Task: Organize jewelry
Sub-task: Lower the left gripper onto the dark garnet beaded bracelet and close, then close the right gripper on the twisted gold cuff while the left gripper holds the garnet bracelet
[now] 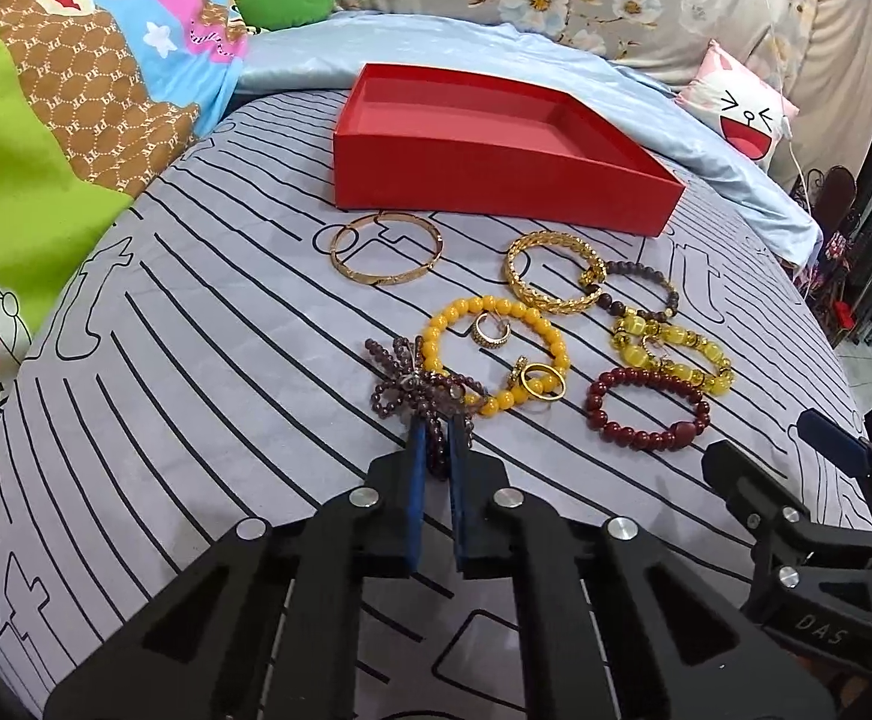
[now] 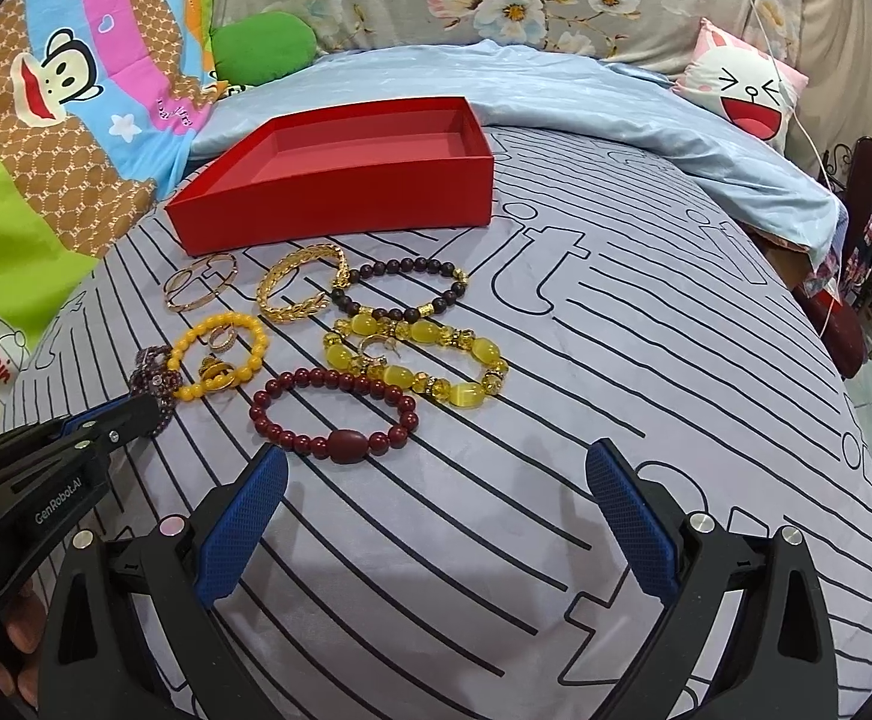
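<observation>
The left gripper (image 1: pixel 434 429) jaws are clamping the purple bead bracelet (image 1: pixel 411 387) on the bed (image 1: pixel 195 360); the right gripper (image 2: pixel 436 468) jaws are standing apart, holding nothing.

Both views bright, evenly lit, colours saturated. Shadows soft and short under the open red cardboard box (image 1: pixel 496 180). Strong fisheye bending; dark vignette in corners. Centre sharp, edges slightly smeared. Small highlights on gold bangles (image 1: pixel 386 257).

Open box (image 1: pixel 496 180) at the back of the bed (image 1: pixel 195 360), bracelets (image 1: pixel 646 414) in front of it, rings (image 1: pixel 541 387) inside one bracelet (image 1: pixel 496 354), pillows (image 1: pixel 742 114) behind
</observation>
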